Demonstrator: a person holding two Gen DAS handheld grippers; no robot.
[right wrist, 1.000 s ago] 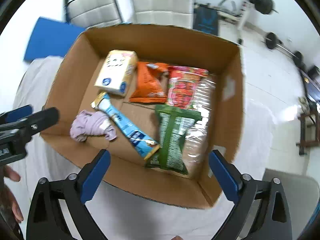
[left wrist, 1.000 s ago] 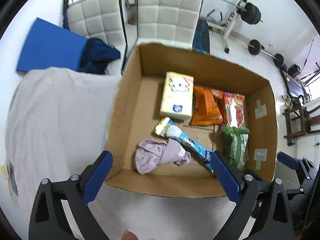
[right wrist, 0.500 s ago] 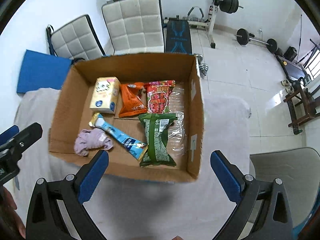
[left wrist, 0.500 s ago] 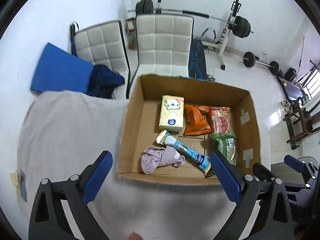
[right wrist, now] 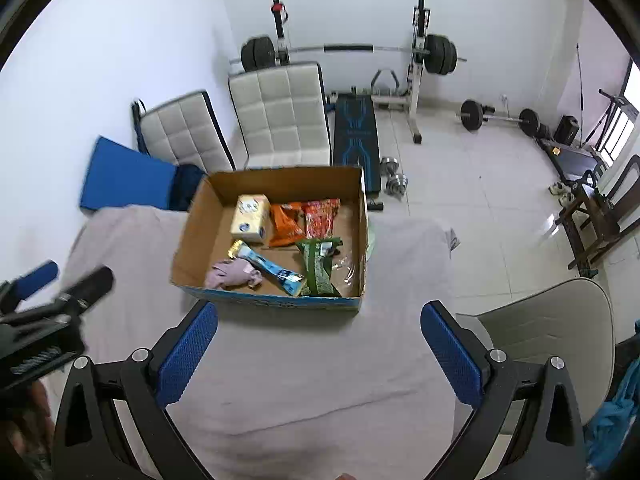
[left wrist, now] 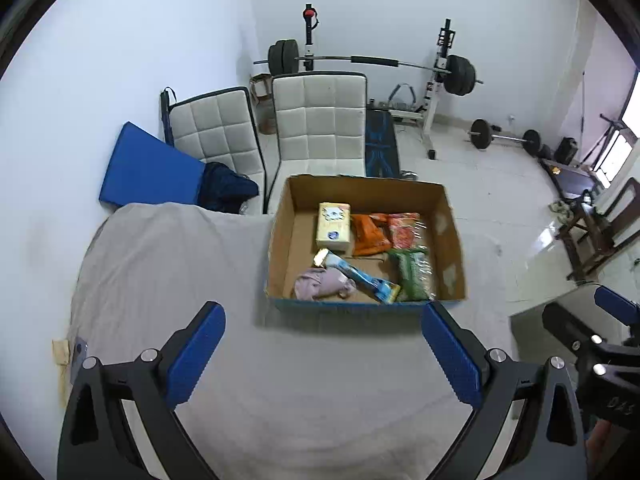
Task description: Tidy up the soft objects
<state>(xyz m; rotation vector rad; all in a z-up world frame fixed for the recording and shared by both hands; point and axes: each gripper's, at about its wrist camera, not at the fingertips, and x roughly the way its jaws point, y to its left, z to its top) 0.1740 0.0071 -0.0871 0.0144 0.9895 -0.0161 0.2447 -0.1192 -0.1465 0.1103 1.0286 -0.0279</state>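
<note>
Above the grey-sheeted table (left wrist: 168, 264), both claws hang spread wide with nothing between the fingers — left gripper (left wrist: 324, 344) and right gripper (right wrist: 320, 340) alike, blue pads well apart. Bare sheet fills the space between each pair of fingers and runs out to the box, so there is free cloth on all sides of the claws. From the left wrist view the right gripper's body shows at 4 o'clock; from the right wrist view the left one sits at 9 o'clock.

The cardboard box (right wrist: 192, 236) stands at 12 o'clock of both claws, near but not touching; its blue-printed near wall faces them. Inside, at the near left corner, lies a crumpled lilac cloth (right wrist: 232, 274) — just beside it a light-blue snack wrapper (right wrist: 272, 270) runs diagonally. A green bag (right wrist: 318, 266) lies to the right of that, next to clear plastic wrap (right wrist: 346, 264). Along the far side sit a yellow tissue pack (right wrist: 250, 222), an orange bag (right wrist: 286, 224) and a red bag (right wrist: 320, 220), side by side.

Past the table's far edge: two white quilted chairs (left wrist: 320, 120), a blue mat (left wrist: 148, 168) against the wall at 10 o'clock, a barbell rack (right wrist: 348, 50) at 12 and white floor tiles. A beige chair (right wrist: 556, 320) sits at 3 o'clock of the right claw.
</note>
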